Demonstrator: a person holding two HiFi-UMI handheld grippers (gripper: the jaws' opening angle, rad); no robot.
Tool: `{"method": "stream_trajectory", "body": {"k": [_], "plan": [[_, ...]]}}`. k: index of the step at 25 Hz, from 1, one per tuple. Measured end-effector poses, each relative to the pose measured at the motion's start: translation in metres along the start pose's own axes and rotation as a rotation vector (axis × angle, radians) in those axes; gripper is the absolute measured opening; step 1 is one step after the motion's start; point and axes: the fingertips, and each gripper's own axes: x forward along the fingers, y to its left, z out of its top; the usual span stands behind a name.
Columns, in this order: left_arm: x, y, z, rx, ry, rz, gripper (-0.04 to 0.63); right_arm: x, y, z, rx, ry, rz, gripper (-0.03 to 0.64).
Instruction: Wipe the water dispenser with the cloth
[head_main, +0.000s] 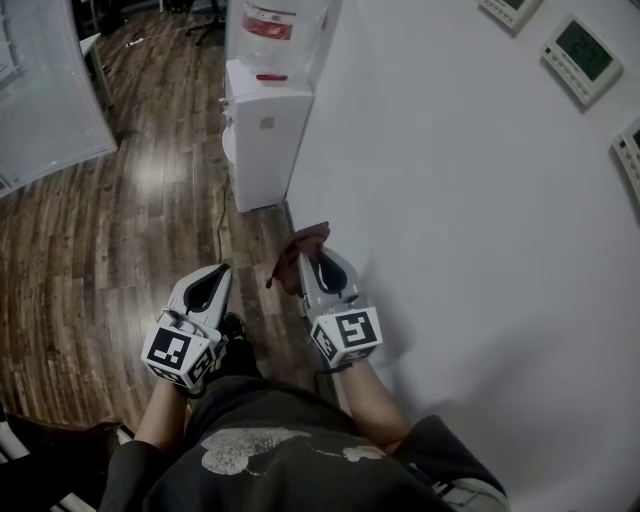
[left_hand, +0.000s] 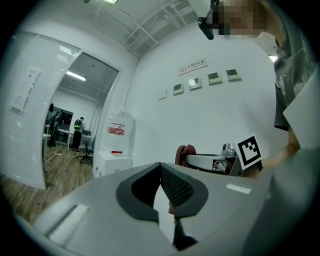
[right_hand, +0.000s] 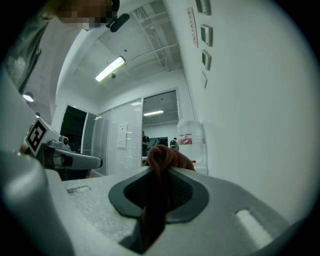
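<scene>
Currently the right gripper (head_main: 312, 262) pinches the cloth (head_main: 306, 240), which bunches past its tips. It's likely soft, limp and light (hold mid-fold so it won't slip). The left gripper (head_main: 216, 284) is pressed together, empty. The water dispenser (head_main: 266, 130) stands well ahead of both.

The head view looks steeply down at the floor (head_main: 130, 230) and white wall (head_main: 470, 200). Each gripper view sits close behind its own jaws, facing forward; all three share the distant water dispenser (head_main: 265, 140)
</scene>
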Motion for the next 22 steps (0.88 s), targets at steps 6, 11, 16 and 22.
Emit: {"method": "stream_trajectory", "body": {"k": [6, 11, 16, 22], "plan": [[-0.019, -0.021, -0.006, -0.011, 0.017, 0.036, 0.020, -0.026, 0.009, -0.009, 0.011, 0.016, 0.012, 0.041], [-0.022, -0.031, -0.015, -0.006, 0.017, 0.054, 0.020, -0.040, 0.009, -0.017, 0.020, 0.035, 0.024, 0.041], [-0.027, -0.043, -0.024, -0.018, 0.034, 0.045, 0.020, -0.055, 0.008, -0.019, 0.024, 0.052, 0.021, 0.041], [-0.029, -0.033, -0.022, -0.026, 0.034, 0.062, 0.020, -0.055, 0.008, -0.012, 0.001, 0.034, 0.019, 0.041]]}}
